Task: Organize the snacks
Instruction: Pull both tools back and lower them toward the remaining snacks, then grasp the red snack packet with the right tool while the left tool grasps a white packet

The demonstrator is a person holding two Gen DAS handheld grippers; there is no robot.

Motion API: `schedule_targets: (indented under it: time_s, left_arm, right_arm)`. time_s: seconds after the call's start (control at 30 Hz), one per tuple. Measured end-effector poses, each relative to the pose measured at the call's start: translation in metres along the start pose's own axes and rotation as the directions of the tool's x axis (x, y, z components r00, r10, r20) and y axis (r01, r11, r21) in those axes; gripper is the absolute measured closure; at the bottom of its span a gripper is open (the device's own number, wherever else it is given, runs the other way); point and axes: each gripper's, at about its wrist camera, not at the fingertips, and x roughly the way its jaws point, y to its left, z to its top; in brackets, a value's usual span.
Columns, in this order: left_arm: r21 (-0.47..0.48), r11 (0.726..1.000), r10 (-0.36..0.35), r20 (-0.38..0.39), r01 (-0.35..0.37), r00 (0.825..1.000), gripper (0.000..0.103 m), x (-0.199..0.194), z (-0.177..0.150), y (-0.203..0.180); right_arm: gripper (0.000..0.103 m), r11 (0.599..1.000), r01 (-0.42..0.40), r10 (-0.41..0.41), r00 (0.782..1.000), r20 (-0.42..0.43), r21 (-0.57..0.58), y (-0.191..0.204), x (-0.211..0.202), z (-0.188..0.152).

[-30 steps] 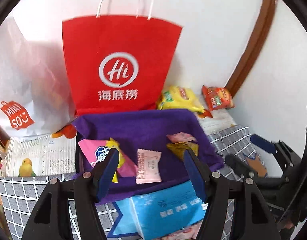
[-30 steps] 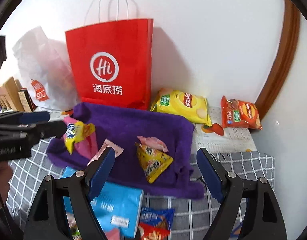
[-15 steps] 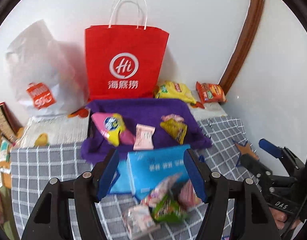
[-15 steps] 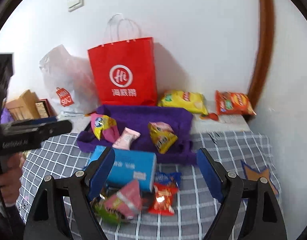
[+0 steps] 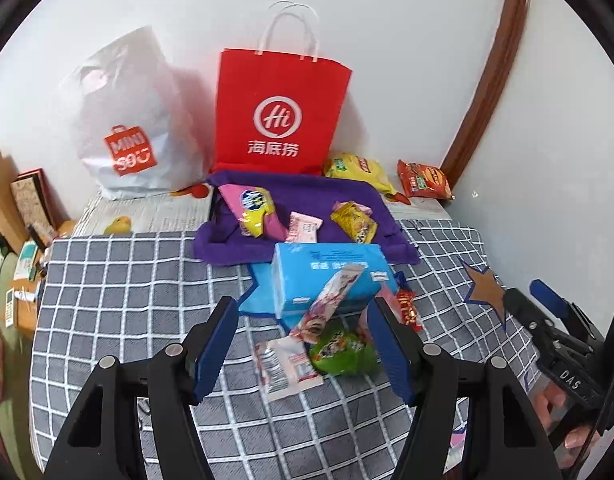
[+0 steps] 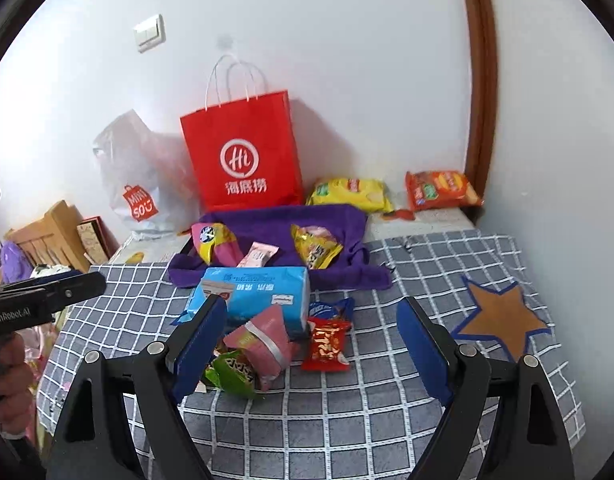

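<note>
Your left gripper (image 5: pixel 303 344) and right gripper (image 6: pixel 311 344) both stood open and empty above crinkled snack packets (image 6: pixel 267 344), pink, green and red, heaped against the blue box (image 6: pixel 259 296) on the checked cloth (image 6: pixel 387 400).

1. Left gripper (image 5: pixel 303 344): black angular frame, blue pads on both fingers (image 5: pixel 217 344), silver round screws at the joints.
2. Right gripper (image 6: pixel 313 350): same black frame, blue pads, silver screws.
3. Seen from the side: white "DAS" lettering on the right body, "GenRobot.AI" on the left.
</note>
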Motion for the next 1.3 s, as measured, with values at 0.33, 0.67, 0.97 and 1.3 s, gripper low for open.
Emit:
schedule_targets:
  time_s: [0.33, 0.67, 0.97, 1.3]
  left_arm:
    - [-0.06, 0.998, 0.024, -0.079, -0.028, 0.997, 0.038, 0.031, -0.01, 0.032]
    - [-0.13, 0.987, 0.077, -0.124, -0.093, 0.989, 0.038, 0.081, -0.008, 0.052]
    - [-0.135, 0.984, 0.093, -0.165, -0.116, 0.982, 0.038, 0.112, -0.008, 0.061]
    - [-0.099, 0.99, 0.074, -0.221, -0.098, 0.973, 0.038, 0.128, -0.022, 0.051]
  right_arm:
    - [0.017, 0.999, 0.029, -0.031, 0.997, -0.064, -0.032, -0.007, 0.018, -0.014]
    - [0.032, 0.999, 0.037, -0.044, 0.975, -0.219, -0.034, -0.02, 0.096, -0.039]
    - [0.042, 1.0, -0.025, 0.023, 0.958, -0.284, -0.004, -0.026, 0.156, -0.049]
    - [0.063, 0.998, -0.062, 0.061, 0.946, -0.318, 0.007, -0.027, 0.184, -0.059]
